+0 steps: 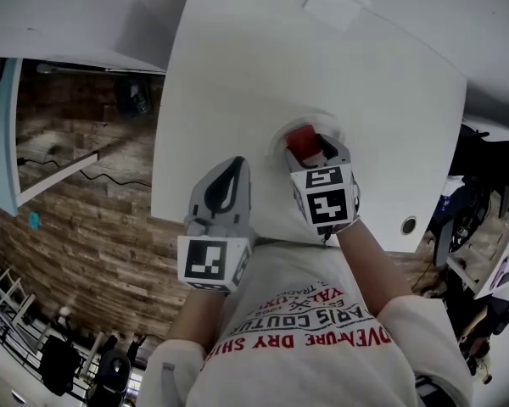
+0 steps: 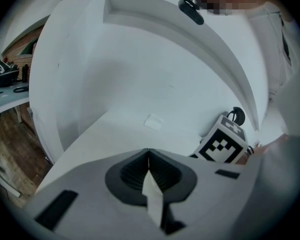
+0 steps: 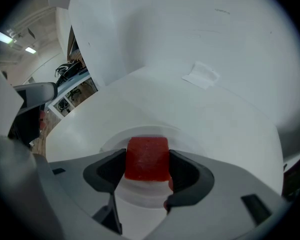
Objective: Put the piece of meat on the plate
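1. Two tongs show: your right tongs (image 3: 146, 176) grip the meat (image 3: 147, 156) by its sides, jaws wide around it.
2. Meat sits over the plate (image 3: 145, 189) on the worktop (image 3: 230, 134); whether it touches, I cannot tell.
3. You are at the placing step. Next, I judge: lower until it rests, part the jaws, lift clear.
4. Your left tongs (image 2: 149, 156) are closed and empty, off to the plate's side.

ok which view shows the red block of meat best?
Right gripper view: the red block of meat sits centre, front face fully visible, clamped by the right gripper over the white plate. Head view shows only its top, part hidden behind that gripper. Left gripper view doesn't show it.
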### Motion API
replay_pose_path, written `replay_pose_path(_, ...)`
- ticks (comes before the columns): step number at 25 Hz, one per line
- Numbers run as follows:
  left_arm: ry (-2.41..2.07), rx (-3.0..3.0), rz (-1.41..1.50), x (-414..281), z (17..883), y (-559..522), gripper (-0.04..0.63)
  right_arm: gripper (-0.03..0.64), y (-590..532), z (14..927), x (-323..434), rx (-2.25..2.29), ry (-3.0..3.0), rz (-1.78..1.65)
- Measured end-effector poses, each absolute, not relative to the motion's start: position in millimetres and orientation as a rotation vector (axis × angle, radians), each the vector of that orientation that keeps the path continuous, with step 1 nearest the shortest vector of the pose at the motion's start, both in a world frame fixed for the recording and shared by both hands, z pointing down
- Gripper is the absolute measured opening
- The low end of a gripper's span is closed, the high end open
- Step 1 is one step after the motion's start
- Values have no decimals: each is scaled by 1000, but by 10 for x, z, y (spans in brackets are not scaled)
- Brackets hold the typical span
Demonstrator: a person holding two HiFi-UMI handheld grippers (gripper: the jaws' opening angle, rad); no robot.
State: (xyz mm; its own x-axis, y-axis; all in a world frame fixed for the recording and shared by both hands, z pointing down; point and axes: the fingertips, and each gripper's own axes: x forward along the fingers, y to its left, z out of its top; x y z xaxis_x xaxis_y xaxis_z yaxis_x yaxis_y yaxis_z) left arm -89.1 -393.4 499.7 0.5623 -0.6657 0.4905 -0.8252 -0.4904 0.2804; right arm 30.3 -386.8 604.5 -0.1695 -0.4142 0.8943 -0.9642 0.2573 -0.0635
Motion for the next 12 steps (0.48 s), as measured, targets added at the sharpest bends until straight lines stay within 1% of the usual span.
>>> replay_pose_path(12,-1179,2300,446,-929,5061,-3968,8,279,-3875,6076,280,1242,-1731,864)
